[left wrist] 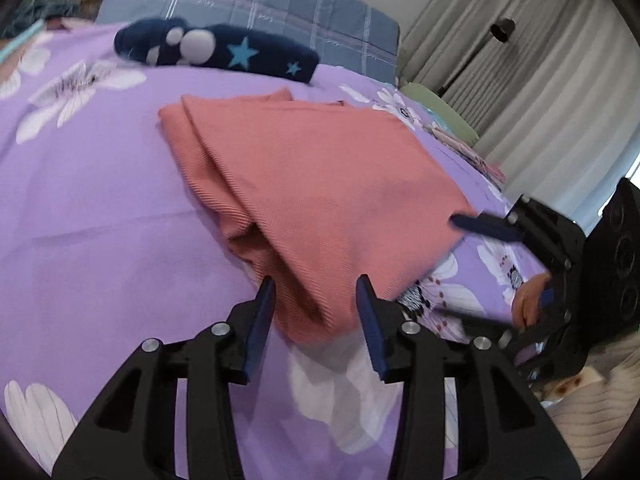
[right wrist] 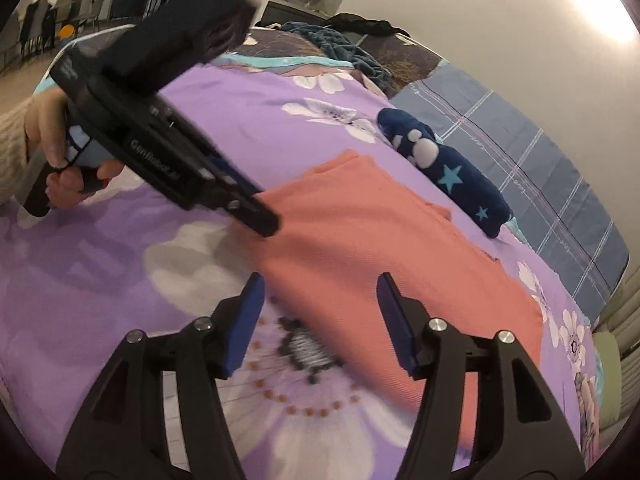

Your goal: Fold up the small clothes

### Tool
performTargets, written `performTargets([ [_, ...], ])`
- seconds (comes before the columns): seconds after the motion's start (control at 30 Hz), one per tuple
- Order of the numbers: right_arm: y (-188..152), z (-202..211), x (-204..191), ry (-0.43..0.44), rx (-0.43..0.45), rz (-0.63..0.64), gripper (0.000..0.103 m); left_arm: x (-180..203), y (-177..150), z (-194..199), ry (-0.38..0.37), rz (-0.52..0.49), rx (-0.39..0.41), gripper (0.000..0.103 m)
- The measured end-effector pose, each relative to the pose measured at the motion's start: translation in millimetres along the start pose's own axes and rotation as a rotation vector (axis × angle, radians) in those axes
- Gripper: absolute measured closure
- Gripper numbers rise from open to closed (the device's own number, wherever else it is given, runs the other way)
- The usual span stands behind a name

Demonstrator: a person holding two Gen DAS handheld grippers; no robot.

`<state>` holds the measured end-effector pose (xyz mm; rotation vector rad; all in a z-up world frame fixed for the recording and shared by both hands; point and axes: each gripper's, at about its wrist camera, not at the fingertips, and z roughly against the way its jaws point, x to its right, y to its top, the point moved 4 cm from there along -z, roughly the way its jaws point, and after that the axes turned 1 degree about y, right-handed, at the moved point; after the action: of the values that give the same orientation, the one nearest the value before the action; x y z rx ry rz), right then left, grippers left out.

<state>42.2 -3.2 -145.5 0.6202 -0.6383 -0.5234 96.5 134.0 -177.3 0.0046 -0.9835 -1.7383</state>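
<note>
A salmon-pink ribbed garment (left wrist: 320, 184) (right wrist: 380, 260) lies folded flat on the purple floral bedspread (left wrist: 100, 220) (right wrist: 100, 272). My left gripper (left wrist: 316, 292) hovers at the garment's near corner. Its jaws stand apart and the cloth edge shows between them, with no pad pressing on it. My right gripper (right wrist: 320, 284) is open over the opposite edge, where the cloth meets a printed flower. One of the right gripper's fingers (left wrist: 486, 227) reaches onto the garment's right corner in the left wrist view. The left gripper's fingers (right wrist: 260, 216) rest over the cloth's left edge in the right wrist view.
A navy garment with blue stars and white dots (left wrist: 224, 50) (right wrist: 452, 176) lies beyond the pink one. Behind it sits a blue-grey plaid pillow (left wrist: 280, 4) (right wrist: 540, 168). Grey curtains (left wrist: 520, 60) and a lamp (left wrist: 502, 28) stand past the bed's far side. A person's hand (right wrist: 52, 136) grips the left tool.
</note>
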Motion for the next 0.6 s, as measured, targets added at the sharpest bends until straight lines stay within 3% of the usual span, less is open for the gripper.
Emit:
performTargets([
  [0.03, 7, -2, 13, 0.001, 0.010, -0.021, 0.045, -4, 0, -2, -0.028, 0.022, -0.002, 0.061],
  [0.1, 22, -11, 36, 0.014, 0.016, -0.076, 0.058, -4, -2, -3, -0.077, 0.036, 0.004, 0.061],
  [0.17, 46, -38, 72, 0.064, -0.027, -0.217, 0.086, 2, -8, -6, -0.117, 0.022, 0.010, 0.062],
  [0.2, 54, -50, 85, 0.090, -0.049, -0.280, 0.089, 4, -9, -7, -0.123, 0.013, 0.009, 0.062],
  [0.27, 76, -85, 106, 0.146, -0.099, -0.403, 0.089, 11, -13, -15, -0.118, -0.018, -0.008, 0.062],
  [0.43, 116, -167, 101, 0.215, -0.252, -0.487, 0.088, 12, -14, -18, -0.105, -0.033, -0.016, 0.062],
  [0.53, 124, -197, 92, 0.221, -0.309, -0.529, 0.073, 11, -15, -16, -0.110, -0.029, -0.014, 0.062],
  [0.6, 125, -211, 88, 0.209, -0.335, -0.538, 0.072, 11, -14, -16, -0.111, -0.029, -0.014, 0.062],
])
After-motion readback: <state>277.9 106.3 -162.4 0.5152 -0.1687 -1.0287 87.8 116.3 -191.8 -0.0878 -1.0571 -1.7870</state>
